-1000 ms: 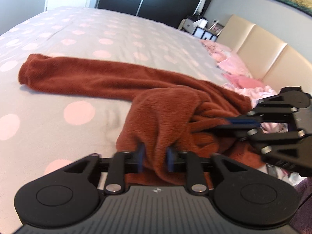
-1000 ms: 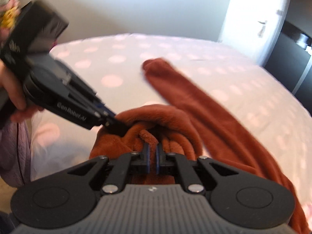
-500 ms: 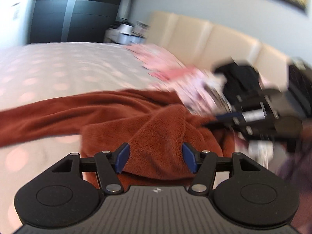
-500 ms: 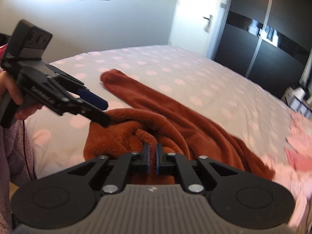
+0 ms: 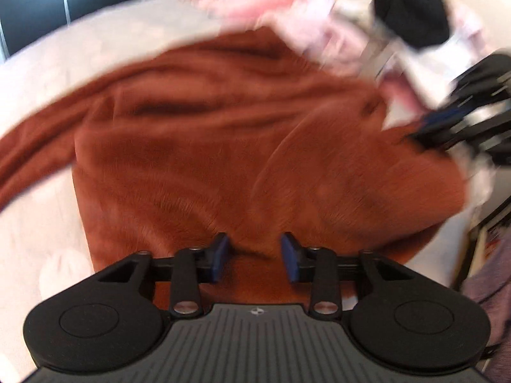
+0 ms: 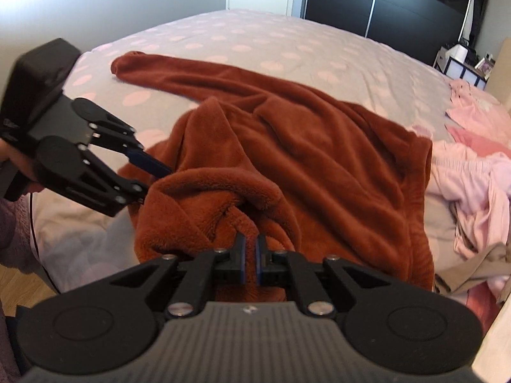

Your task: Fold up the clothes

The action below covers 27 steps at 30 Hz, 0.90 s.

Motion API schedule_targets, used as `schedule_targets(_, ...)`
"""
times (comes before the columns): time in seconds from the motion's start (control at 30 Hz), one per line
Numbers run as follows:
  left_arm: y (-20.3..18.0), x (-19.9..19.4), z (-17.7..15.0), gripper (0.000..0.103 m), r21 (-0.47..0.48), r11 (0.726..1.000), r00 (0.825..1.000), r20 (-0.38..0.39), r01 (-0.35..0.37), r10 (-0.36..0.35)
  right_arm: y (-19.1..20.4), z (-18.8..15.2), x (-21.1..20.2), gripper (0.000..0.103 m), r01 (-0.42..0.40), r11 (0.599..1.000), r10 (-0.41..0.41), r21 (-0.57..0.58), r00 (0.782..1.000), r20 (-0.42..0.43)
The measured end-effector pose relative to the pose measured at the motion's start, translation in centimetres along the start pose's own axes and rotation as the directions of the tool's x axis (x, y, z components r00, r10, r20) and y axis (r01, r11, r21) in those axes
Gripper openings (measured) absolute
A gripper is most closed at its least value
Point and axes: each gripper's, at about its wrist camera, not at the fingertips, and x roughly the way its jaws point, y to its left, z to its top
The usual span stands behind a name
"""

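Presently your right gripper [image 6: 250,257] has its jaws closed on a bunched fold of the robe [image 6: 319,166] — one rust-brown fleece garment, lying across the near part of the bed [image 6: 255,35] with one sleeve stretched away toward the far side. Your left gripper [image 5: 254,260] has its jaws closing, with a ridge of the fleece between the blue pads [image 5: 220,257]; the left wrist view is blurred, so you cannot yet count on a firm pinch there. In the right wrist view the same gripper reaches in from the left, its tips at the robe's rolled edge.

Judged from the layout, the step in hand is getting the garment spread flat before any fold. To do that well, wait until both grips are sure, keep the two held points apart along one edge, and draw the cloth taut and level — thick pile like this tends to slip and to drag extra layers. Avoid catching the bedcover beneath.

Count:
- grippers, two;
- robe, one;
- sleeve clearly visible, one;
- pile of pink clothes [image 6: 472,172] at the bed's right, one heap, items not separable;
- black garment [image 5: 412,3] in the left wrist view, one.
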Motion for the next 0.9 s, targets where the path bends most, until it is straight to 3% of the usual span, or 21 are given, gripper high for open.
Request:
schedule_targets(0.1, 0.6, 2.4, -0.5, 0.023, -0.054, 0.998, 0.997, -0.073, -0.033, 0.029, -1.0, -0.5, -0.7, 0.006, 0.086, 0.996, -0.086, 0.014, 0.996, 0.003)
schedule_targets(0.3, 1.2, 2.6, -0.7, 0.023, -0.075, 0.996, 0.995, -0.097, -0.038, 0.031, -5.2, -1.9, -4.8, 0.006, 0.267, 0.949, -0.276, 0.165, 0.960, 0.037)
schedule_targets(0.37, 1.3, 2.6, -0.8, 0.023, -0.076, 0.996, 0.995, -0.097, -0.036, 0.029, -6.3, -2.2, -6.4, 0.006, 0.268, 0.941, -0.285, 0.208, 0.957, 0.056)
schedule_targets(0.53, 1.5, 1.2, 0.0, 0.023, -0.109, 0.994, 0.996, -0.084, -0.011, 0.002, -5.4, -1.7, -8.7, 0.006, 0.200, 0.965, -0.221, 0.168, 0.968, 0.117)
schedule_targets(0.67, 2.8, -2.6, -0.1, 0.023, -0.155, 0.988, 0.999, -0.033, 0.003, -0.008, -2.6, -0.4, -9.0, 0.007, 0.139, 0.986, -0.153, 0.098, 0.975, 0.159)
schedule_targets(0.8, 4.5, -7.4, -0.4, 0.027, -0.202, 0.979, 0.999, 0.035, -0.001, 0.008, 2.8, 1.4, -7.6, 0.007, 0.078, 0.995, -0.064, -0.065, 0.977, 0.201)
schedule_targets(0.9, 5.6, -11.1, -1.0, 0.036, -0.252, 0.967, 0.995, 0.097, 0.030, -0.006, 7.8, 2.2, -5.5, 0.007, 0.028, 0.979, 0.012, -0.201, 0.981, 0.193)
